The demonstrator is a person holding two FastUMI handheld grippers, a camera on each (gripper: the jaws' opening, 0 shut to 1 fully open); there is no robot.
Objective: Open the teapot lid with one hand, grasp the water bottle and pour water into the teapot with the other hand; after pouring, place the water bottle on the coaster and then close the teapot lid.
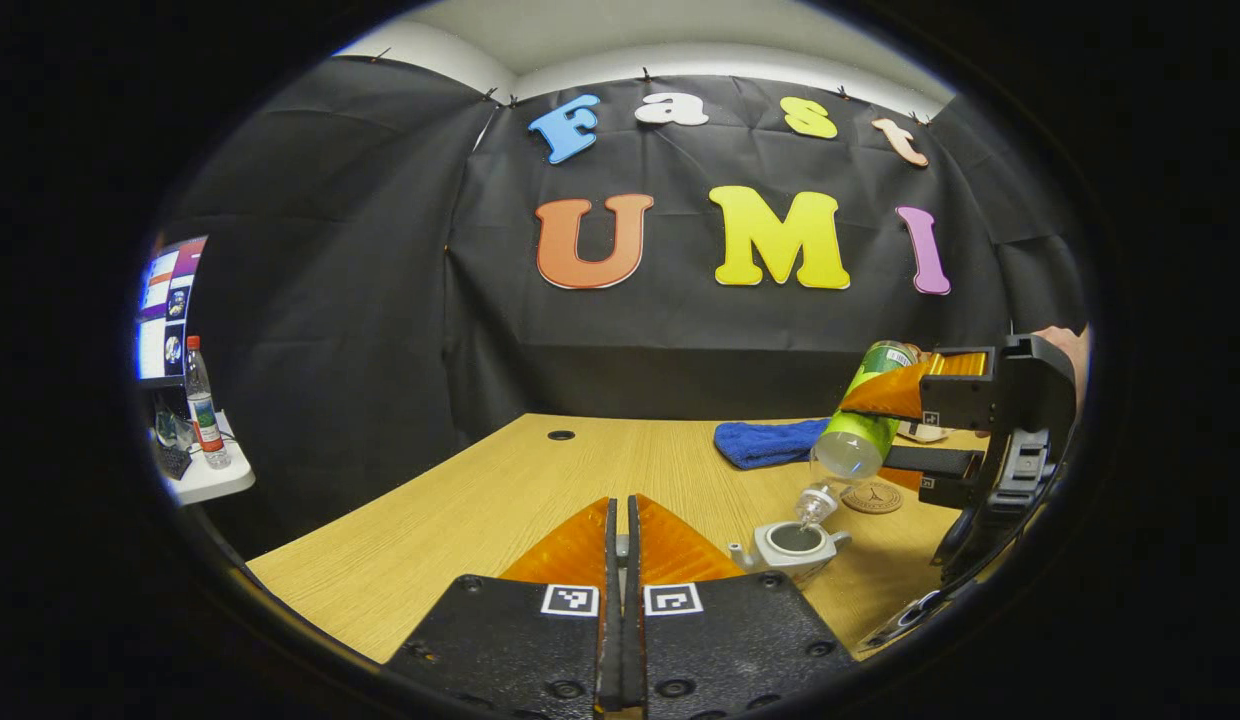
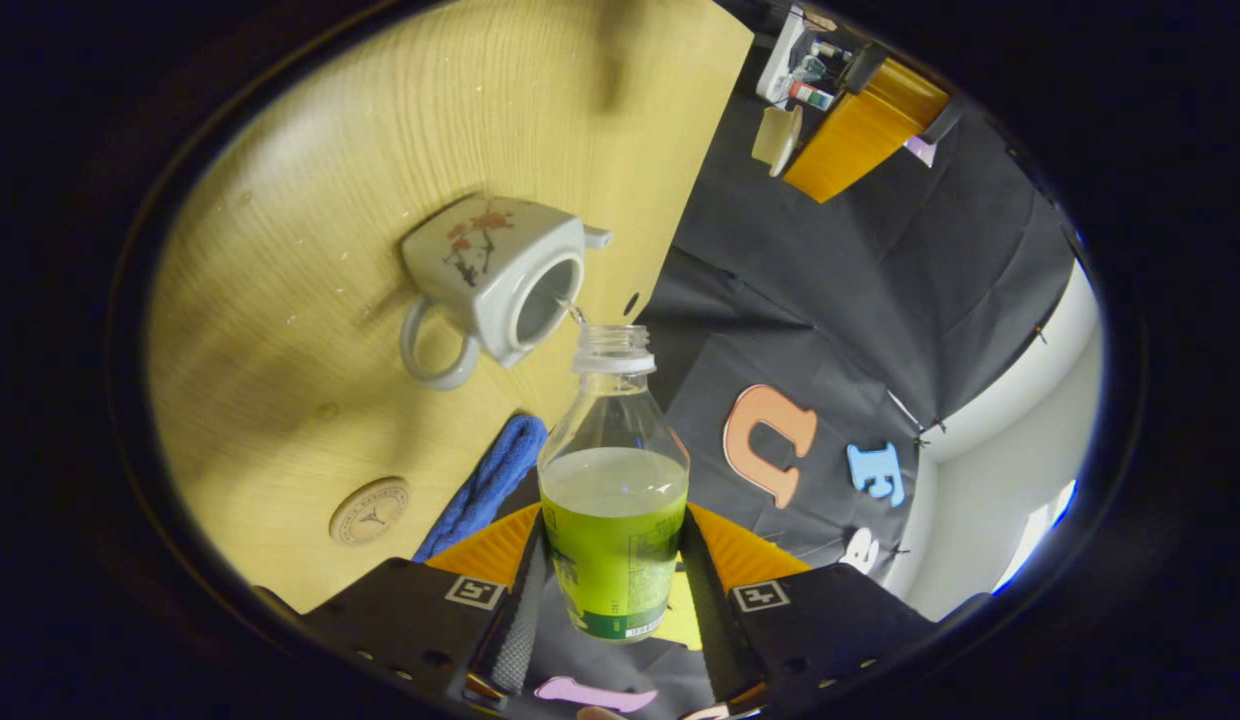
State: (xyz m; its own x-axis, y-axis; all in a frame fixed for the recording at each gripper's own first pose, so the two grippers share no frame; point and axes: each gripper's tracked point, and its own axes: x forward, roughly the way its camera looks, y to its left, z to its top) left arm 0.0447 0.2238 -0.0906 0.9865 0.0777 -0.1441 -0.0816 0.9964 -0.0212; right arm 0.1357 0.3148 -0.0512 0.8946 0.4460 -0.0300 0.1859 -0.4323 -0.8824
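- The right gripper (image 2: 612, 590) has both fingers pressed on the labelled lower body of the water bottle (image 2: 614, 500), one on each side.
- The bottle is tipped neck-down, its long axis slanting from the gripper toward the teapot (image 2: 495, 280); its uncapped mouth sits just above the rim of the teapot's open top, and a thin stream runs from mouth to opening.
- In the left gripper view the same bottle (image 1: 860, 425) slants down and left, mouth over the teapot (image 1: 795, 545), held by the right gripper (image 1: 905, 430).
- The left gripper (image 1: 621, 545) has its fingers pressed nearly together with a narrow slit between them; from afar in the right gripper view it (image 2: 795, 150) carries the pale lid (image 2: 777, 138) at its tip.
- The teapot stands upright on the wooden table (image 1: 460, 510), spout and handle on opposite sides.
- A round coaster (image 1: 872, 497) lies near the teapot, and a blue cloth (image 1: 765, 442) lies farther back.
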